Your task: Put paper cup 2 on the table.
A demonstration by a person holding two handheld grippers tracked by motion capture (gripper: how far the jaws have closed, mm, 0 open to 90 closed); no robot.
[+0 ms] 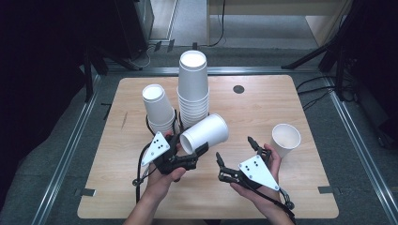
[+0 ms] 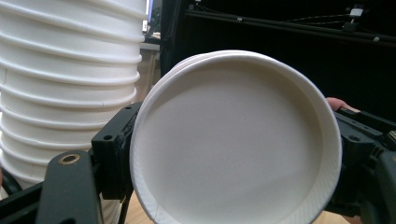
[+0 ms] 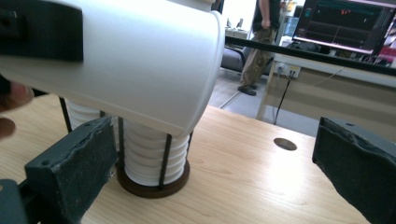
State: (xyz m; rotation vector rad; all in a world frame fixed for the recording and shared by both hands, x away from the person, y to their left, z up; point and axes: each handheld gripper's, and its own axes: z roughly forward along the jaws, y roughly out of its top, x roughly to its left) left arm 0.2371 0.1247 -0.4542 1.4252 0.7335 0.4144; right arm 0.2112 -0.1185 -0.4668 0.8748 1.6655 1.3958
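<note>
My left gripper (image 1: 189, 146) is shut on a white paper cup (image 1: 206, 133), gripping it near its base and holding it on its side above the table, mouth toward the right. In the left gripper view the cup's round bottom (image 2: 233, 144) sits between the black pads (image 2: 114, 154); a doubled rim hints at two nested cups. My right gripper (image 1: 233, 149) stands open just right of the cup with nothing between its fingers. In the right gripper view the held cup (image 3: 130, 60) hangs above and left of that gripper (image 3: 215, 177).
A tall stack of cups (image 1: 193, 89) and a shorter one (image 1: 157, 108) stand in dark wire holders behind the left gripper. A single cup (image 1: 285, 138) stands upright at the right. The wooden table (image 1: 141, 197) has a round hole (image 1: 238, 89). A person (image 3: 259, 42) stands far off.
</note>
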